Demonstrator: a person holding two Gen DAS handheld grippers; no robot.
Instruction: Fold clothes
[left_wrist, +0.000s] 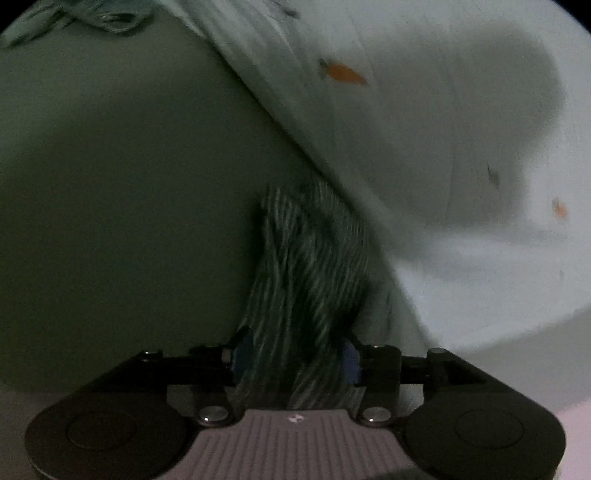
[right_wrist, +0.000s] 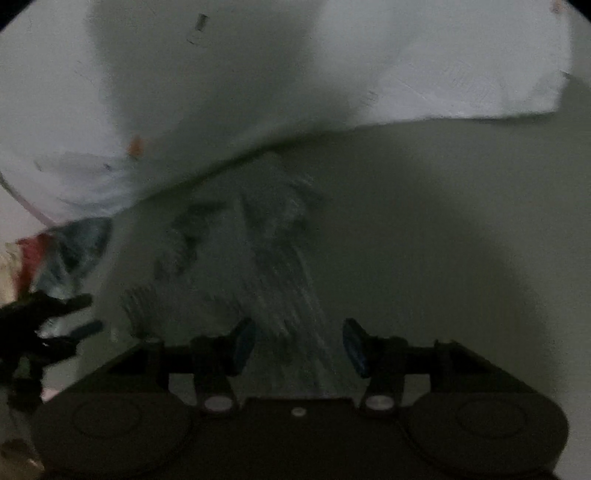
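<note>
A pale mint garment (left_wrist: 110, 155) fills the left wrist view; its ribbed striped hem (left_wrist: 306, 266) runs down between my left gripper's (left_wrist: 295, 360) blue pads, which are shut on it. In the right wrist view the same garment (right_wrist: 424, 240) hangs close, dark and blurred, and its ribbed hem (right_wrist: 284, 266) passes between my right gripper's (right_wrist: 299, 347) blue pads (right_wrist: 352, 345), which stand apart with the cloth between them. The other gripper (right_wrist: 55, 314) shows at the left edge of the right wrist view, black and blurred.
A white sheet with small orange carrot prints (left_wrist: 443, 110) covers the surface beneath; it also shows in the right wrist view (right_wrist: 443, 74). A red and pale item (right_wrist: 26, 254) lies at the left edge.
</note>
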